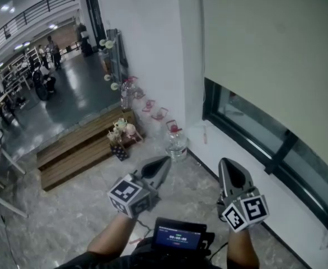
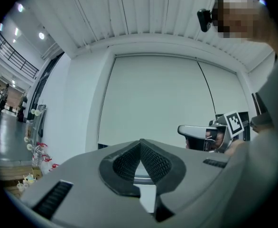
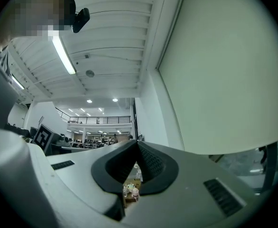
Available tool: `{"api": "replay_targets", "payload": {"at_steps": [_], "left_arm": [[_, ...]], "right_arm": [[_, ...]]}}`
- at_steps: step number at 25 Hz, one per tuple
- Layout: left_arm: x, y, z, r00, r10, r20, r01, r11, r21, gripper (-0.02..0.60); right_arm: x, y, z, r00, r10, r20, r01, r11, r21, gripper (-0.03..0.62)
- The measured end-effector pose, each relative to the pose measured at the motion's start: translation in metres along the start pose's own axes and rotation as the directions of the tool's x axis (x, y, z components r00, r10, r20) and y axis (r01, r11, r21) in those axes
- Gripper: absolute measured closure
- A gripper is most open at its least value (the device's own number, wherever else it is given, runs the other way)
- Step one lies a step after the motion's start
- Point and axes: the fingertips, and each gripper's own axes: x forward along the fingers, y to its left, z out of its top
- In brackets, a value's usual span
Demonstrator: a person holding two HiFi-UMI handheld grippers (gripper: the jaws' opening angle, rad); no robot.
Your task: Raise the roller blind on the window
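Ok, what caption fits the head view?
Both shut, the left gripper and right gripper near a window with its blind mostly down.

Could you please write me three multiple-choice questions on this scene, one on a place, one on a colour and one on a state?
1. Where does the big water bottle stand?
A. on the floor by the white wall
B. on the wooden steps
C. on the window sill

2. What colour is the window frame?
A. white
B. red
C. black

3. How are the left tongs and the right tongs?
A. both wide open
B. both shut and empty
C. both shut on a cord

Key:
1 A: it stands on the stone floor at the wall's foot.
2 C: the bars below the roller blind are black.
3 B: in each gripper view the tips meet with nothing between them.
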Motion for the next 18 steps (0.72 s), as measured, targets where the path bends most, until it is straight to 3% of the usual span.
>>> {"api": "replay_targets", "payload": {"at_steps": [8,18], "left_arm": [[0.037,0.014,-0.008,1.000,-0.004,-0.009,0.004,1.000,-0.012,0.592],[0.092,0.072,-0.010,0.999,-0.045,0.021,0.046,0.999,-0.027,0.592]], "right_arm": [[0.022,-0.031,-0.013,1.000,0.002,-0.010,-0.002,1.000,0.013,0.585],[0.087,-0.065,-0.014,1.000,-0.020,-0.018,0.019,0.999,-0.034,0.585]]}}
